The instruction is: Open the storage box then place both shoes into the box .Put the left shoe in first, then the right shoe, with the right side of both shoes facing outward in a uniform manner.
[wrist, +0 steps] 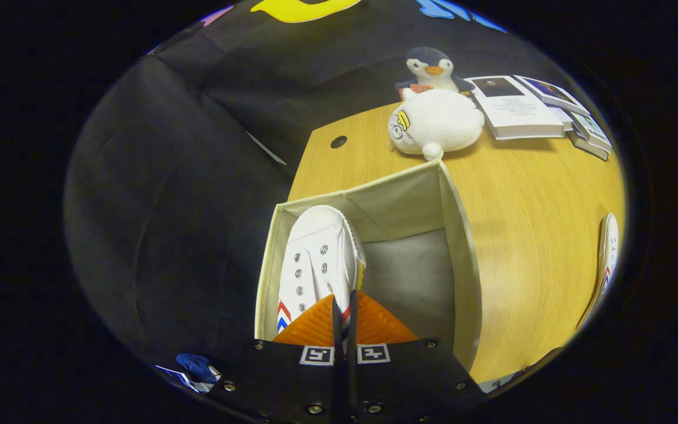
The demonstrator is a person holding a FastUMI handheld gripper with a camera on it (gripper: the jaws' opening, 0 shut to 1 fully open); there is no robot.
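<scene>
An open beige fabric storage box (459,235) stands on the wooden table, its grey floor showing on the right half. A white canvas shoe (315,259) with red and blue chevrons lies inside along the box's left wall, toe pointing away from me. My gripper (344,303) hangs over the box with both fingers pressed together on the shoe's heel edge. The second white shoe (607,259) lies on the table far off to the right of the box, partly cut off.
Beyond the box sit a white plush toy (436,123) and a penguin plush (433,68). A stack of books (527,109) lies to their right. The table (527,224) has a round cable hole (338,142) near its left edge.
</scene>
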